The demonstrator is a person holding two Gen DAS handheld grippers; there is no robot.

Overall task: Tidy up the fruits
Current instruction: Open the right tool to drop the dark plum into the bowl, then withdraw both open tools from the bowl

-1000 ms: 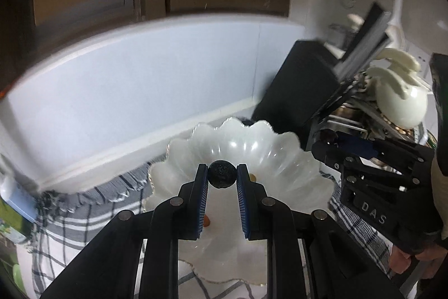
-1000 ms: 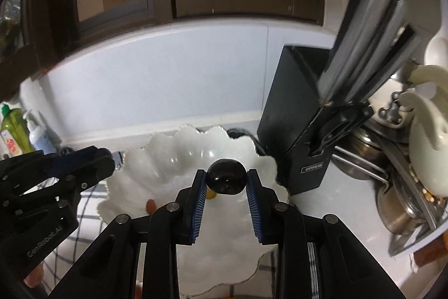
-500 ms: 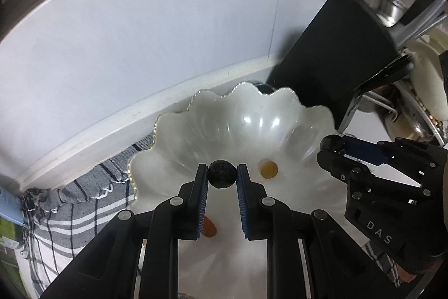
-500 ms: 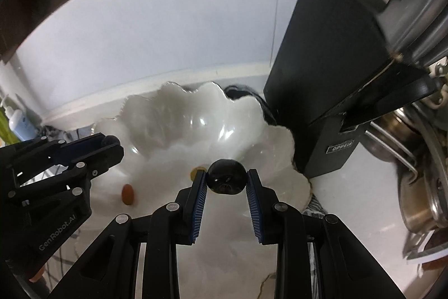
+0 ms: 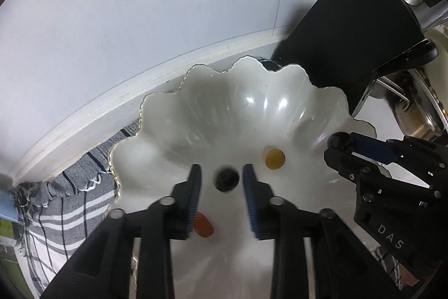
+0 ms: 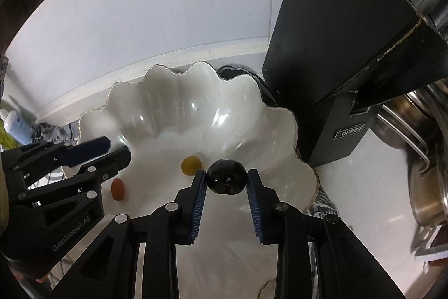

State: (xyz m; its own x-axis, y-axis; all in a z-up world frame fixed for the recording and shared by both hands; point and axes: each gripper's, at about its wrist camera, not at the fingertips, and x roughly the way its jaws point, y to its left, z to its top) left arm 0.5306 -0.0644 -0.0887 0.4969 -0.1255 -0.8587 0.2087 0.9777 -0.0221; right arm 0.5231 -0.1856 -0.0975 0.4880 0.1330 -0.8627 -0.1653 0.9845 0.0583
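Observation:
A white scalloped bowl [image 5: 243, 63] [image 6: 201, 66] holds a small yellow fruit [image 5: 275, 159] [image 6: 191, 164] and a small orange fruit [image 5: 203, 224] [image 6: 117, 188]. My left gripper [image 5: 222, 170] [image 6: 117, 149] hangs over the bowl's middle with its jaws opening. A small dark berry [image 5: 226, 179] sits loose between its fingers, with a gap on each side. My right gripper [image 6: 226, 173] [image 5: 336, 149] is over the bowl's right half. Its jaws are opening, and the pads still touch a larger dark round fruit [image 6: 226, 181].
A tall black knife block [image 6: 336, 46] [image 5: 350, 41] stands against the bowl's right rim. Steel pots [image 6: 420, 159] crowd the far right. A grey striped cloth [image 5: 70, 201] lies under the bowl's left side. A white wall runs behind, with bottles [image 6: 15, 125] at far left.
Both grippers have dropped closer to the bowl and tilted downward. The left jaws have spread apart and let go of the small dark berry. The right jaws have widened slightly around their fruit.

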